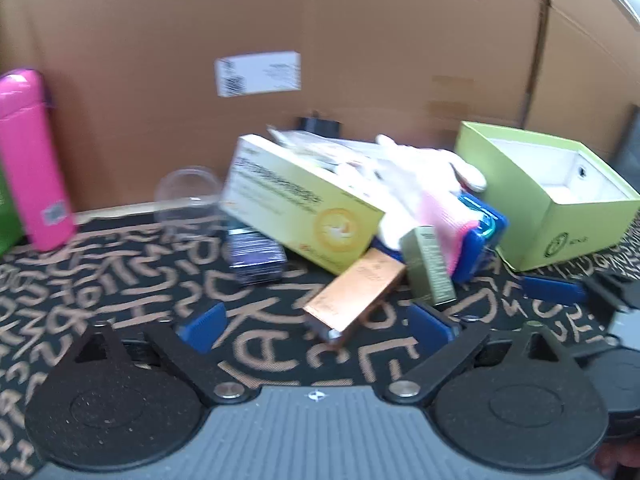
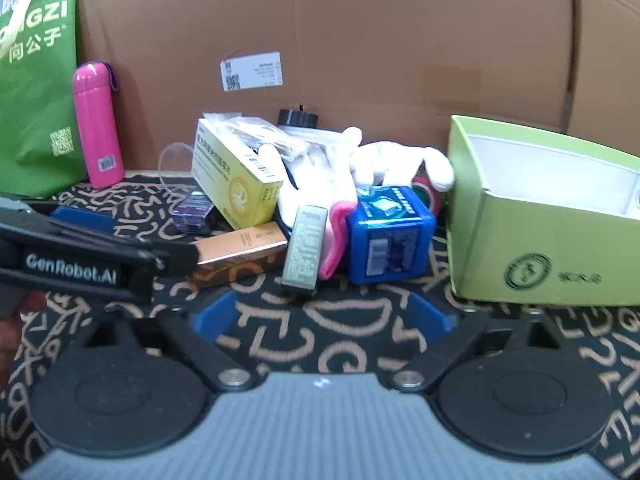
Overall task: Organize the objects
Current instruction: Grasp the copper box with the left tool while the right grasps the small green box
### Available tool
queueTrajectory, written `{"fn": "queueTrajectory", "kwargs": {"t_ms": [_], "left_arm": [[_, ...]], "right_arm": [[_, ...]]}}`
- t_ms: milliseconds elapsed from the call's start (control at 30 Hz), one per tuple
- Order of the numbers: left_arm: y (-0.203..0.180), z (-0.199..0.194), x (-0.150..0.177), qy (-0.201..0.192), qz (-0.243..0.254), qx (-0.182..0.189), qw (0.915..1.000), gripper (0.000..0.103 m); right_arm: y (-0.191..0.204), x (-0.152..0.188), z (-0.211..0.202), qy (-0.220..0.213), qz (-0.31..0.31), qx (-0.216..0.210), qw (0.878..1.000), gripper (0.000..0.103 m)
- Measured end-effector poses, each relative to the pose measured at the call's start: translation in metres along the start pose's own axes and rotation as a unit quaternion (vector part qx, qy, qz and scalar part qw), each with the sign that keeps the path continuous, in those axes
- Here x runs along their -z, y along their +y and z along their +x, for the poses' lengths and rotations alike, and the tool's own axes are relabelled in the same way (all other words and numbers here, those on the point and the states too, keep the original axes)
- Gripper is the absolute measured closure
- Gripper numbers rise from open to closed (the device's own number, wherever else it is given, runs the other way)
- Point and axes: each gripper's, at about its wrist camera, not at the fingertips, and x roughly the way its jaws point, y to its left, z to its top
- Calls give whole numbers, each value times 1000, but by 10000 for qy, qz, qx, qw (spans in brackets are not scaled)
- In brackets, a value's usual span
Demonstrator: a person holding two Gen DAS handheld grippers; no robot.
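A pile of small items lies on a patterned black cloth: a yellow medicine box (image 1: pixel 304 208) (image 2: pixel 234 178), a copper box (image 1: pixel 356 292) (image 2: pixel 240 254), an olive box (image 1: pixel 430 266) (image 2: pixel 304 250), a blue cube box (image 2: pixel 388 234) (image 1: pixel 480 236), a white and pink glove (image 1: pixel 416 188) (image 2: pixel 340 168) and a dark purple box (image 1: pixel 256 256) (image 2: pixel 192 210). An open green box (image 1: pixel 556 196) (image 2: pixel 548 216) stands at the right. My left gripper (image 1: pixel 316 328) is open, its jaws either side of the copper box's near end. My right gripper (image 2: pixel 324 316) is open and empty, just short of the olive box.
A pink bottle (image 1: pixel 30 160) (image 2: pixel 98 124) and a green bag (image 2: pixel 36 88) stand at the left. A large cardboard box (image 1: pixel 320 40) (image 2: pixel 360 40) walls off the back. A clear round lid (image 1: pixel 186 192) leans behind the pile. The left gripper's arm (image 2: pixel 80 256) crosses the right view's left side.
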Motion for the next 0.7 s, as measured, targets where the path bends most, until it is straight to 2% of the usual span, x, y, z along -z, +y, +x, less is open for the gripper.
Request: {"fn": "queueTrajectory", "kwargs": {"t_ms": [100,167,233,267,300,400,533,700], "left_arm": [[0,18,-4,209,51,92,9997,21],[3,30,-5,346,-31,215,9992,30],[7,40,-6,528,-223,396,9976,41],[8,43,-6,563,-301,513,9966,43],[7,43,-6,495,-298,568,9967,50],[3,39,-5,560,-161,597,9965,60],[-4,19,10,708,40,659,9953,68],[-14,-15,35,862,61,882,9923,68]], "right_arm": [[0,-4,17,93,10,-137,9999,32],[2,-5,25,123,1,-212,9997,45],[3,-4,32,108,-16,-226,9997,52],[3,-5,35,120,5,-244,9996,64],[2,-5,38,159,30,-300,9994,71],[3,-4,34,154,-91,-276,9995,81],[-9,7,13,357,36,-395,9986,81],[-23,26,-33,625,66,-484,9968,81]]}}
